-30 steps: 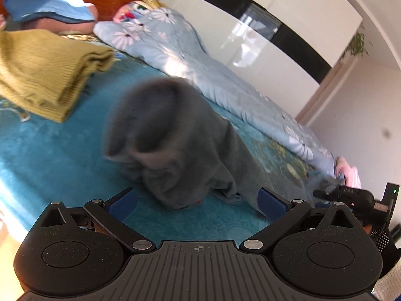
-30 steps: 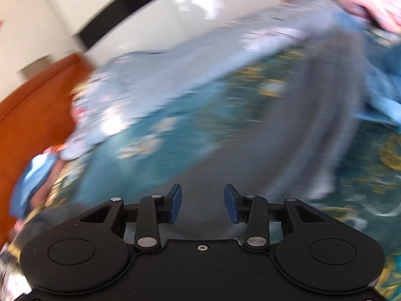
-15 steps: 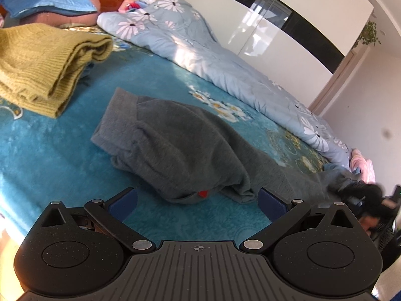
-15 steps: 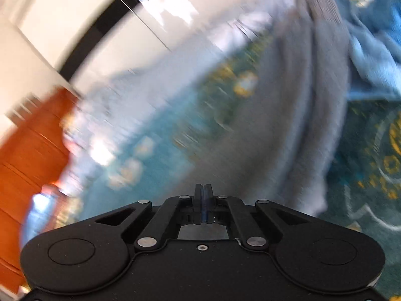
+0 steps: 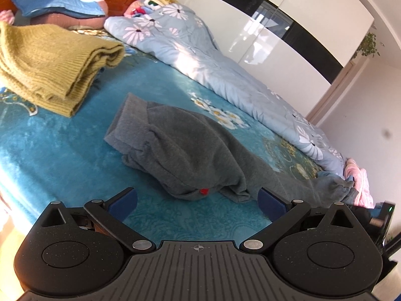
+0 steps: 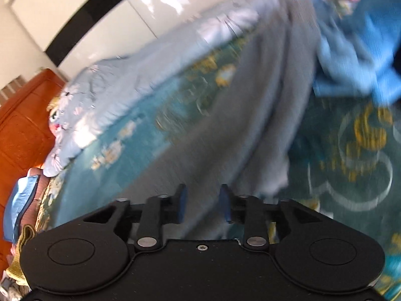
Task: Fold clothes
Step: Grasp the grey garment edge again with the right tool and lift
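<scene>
A grey sweatshirt-like garment (image 5: 185, 155) lies crumpled on the teal bed cover (image 5: 50, 155), with a small red tag (image 5: 204, 191) at its near edge. My left gripper (image 5: 198, 202) is wide open just in front of that edge and holds nothing. In the blurred right wrist view, a long part of the same grey garment (image 6: 263, 115) stretches away over the bed. My right gripper (image 6: 203, 205) is open with a narrow gap, and the grey cloth runs under and between its fingers without being clamped.
A folded olive knitted sweater (image 5: 50, 62) lies at the left. A floral light-blue quilt (image 5: 200, 57) runs along the far side by white wardrobe doors (image 5: 275, 42). A blue pillow (image 5: 57, 0) lies at the headboard, a pink cloth (image 5: 358, 183) at the right, and a blue garment (image 6: 351, 57) beside the grey one.
The grey garment, blurred a second ago, has come to rest on the bed. My right gripper was shut half a second ago and is open now. The left gripper stayed open.
</scene>
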{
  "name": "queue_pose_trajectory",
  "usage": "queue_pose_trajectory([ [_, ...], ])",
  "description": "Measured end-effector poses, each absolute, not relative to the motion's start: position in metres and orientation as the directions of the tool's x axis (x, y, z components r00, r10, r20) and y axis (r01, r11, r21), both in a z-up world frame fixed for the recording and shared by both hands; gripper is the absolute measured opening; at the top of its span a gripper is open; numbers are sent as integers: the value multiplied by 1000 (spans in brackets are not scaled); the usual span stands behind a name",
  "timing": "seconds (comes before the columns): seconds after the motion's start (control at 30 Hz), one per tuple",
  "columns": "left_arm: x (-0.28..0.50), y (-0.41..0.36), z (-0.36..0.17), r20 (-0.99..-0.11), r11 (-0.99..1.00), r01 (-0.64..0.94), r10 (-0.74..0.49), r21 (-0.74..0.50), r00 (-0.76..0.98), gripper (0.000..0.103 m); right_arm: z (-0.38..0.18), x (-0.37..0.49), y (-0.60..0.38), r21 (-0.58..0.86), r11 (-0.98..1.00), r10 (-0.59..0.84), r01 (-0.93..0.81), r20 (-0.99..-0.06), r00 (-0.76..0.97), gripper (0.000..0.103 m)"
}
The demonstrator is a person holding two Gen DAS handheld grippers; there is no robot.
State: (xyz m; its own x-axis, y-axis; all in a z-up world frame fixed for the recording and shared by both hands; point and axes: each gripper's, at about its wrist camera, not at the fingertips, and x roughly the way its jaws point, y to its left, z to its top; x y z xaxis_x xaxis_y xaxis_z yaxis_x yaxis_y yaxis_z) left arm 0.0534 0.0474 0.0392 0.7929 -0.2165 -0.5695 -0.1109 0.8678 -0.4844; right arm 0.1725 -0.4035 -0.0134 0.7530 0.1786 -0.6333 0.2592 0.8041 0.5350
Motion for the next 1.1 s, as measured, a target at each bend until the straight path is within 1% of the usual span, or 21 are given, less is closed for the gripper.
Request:
queue_pose_trajectory([
  [0.07,54,50,36,-580,864,-130,-209,-487,787,103,-27,174,-400,547,791,192,273,-646,739,38],
  [0.13,55,52,33,-588,860,-141,-207,-490,782,103,-32,176,-395,561,781,196,273,-637,746,40],
  [0.3,57,50,30,-595,862,-136,-215,-489,775,103,-32,188,-382,583,765,201,272,-618,760,41],
  [0.4,55,48,31,-593,865,-125,-222,-487,774,103,-25,193,-376,580,771,190,264,-604,774,37],
  [0.43,54,48,31,-592,866,-122,-223,-486,775,103,-22,193,-374,583,771,191,256,-596,780,32],
  [0.5,52,49,31,-593,866,-124,-221,-485,774,103,-16,193,-370,586,776,197,234,-577,793,28],
  [0.53,52,49,31,-596,865,-128,-220,-486,772,103,-15,195,-367,580,781,198,232,-582,789,25],
  [0.6,51,50,30,-602,860,-136,-222,-491,767,103,-15,202,-364,567,788,208,240,-612,763,24],
  [0.67,49,52,30,-598,855,-136,-228,-500,768,103,-20,208,-363,557,781,205,281,-654,728,25],
  [0.8,43,54,31,-597,860,-136,-219,-491,772,103,-29,207,-364,581,755,207,304,-651,731,25],
  [0.83,43,56,31,-600,860,-142,-215,-491,770,103,-29,207,-365,591,748,210,302,-643,737,13],
  [0.87,42,57,31,-602,857,-148,-213,-493,770,103,-25,206,-366,607,741,219,287,-623,751,6],
  [1.1,35,61,37,-582,850,-146,-212,-507,785,103,29,199,-375,741,665,308,92,-384,870,6],
])
